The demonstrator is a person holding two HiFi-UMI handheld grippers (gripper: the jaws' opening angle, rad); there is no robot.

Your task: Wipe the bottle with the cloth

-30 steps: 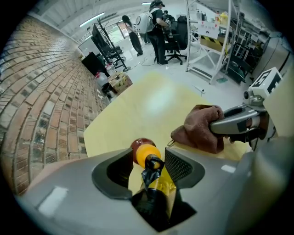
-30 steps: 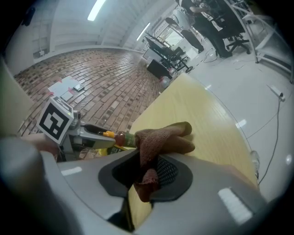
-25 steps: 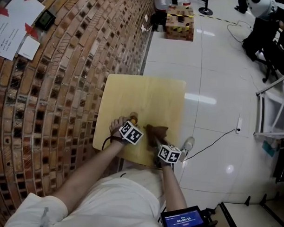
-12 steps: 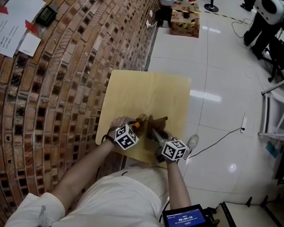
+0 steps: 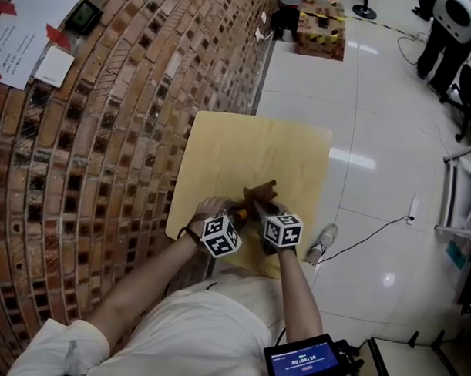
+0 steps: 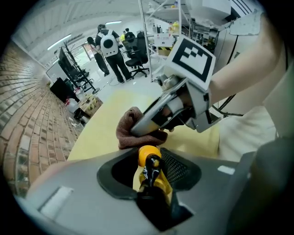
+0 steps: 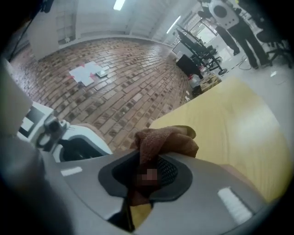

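A small yellow bottle [image 6: 156, 181] with an orange cap stands between the jaws of my left gripper [image 6: 149, 169]. These jaws have just been closing and now press on the bottle. My right gripper [image 7: 151, 170] is shut on a brown cloth [image 7: 165, 140]. In the left gripper view the cloth [image 6: 131, 129] hangs just beyond the bottle's cap. In the head view both grippers meet over the near edge of the wooden table [image 5: 252, 145], left gripper [image 5: 233, 216] beside right gripper [image 5: 259, 205], with the cloth [image 5: 258, 193] bunched ahead of them. The bottle is hidden there.
A brick wall [image 5: 106, 140] with papers [image 5: 25, 29] runs along the table's left side. White tiled floor lies to the right, with a cable [image 5: 365, 234] and a shoe [image 5: 324, 240]. Boxes [image 5: 322, 28] stand far off. People [image 6: 108, 50] stand in the background.
My right gripper has carried the cloth left and up to the bottle. The left gripper has rolled and shifted a little, and the two marker cubes now sit close together.
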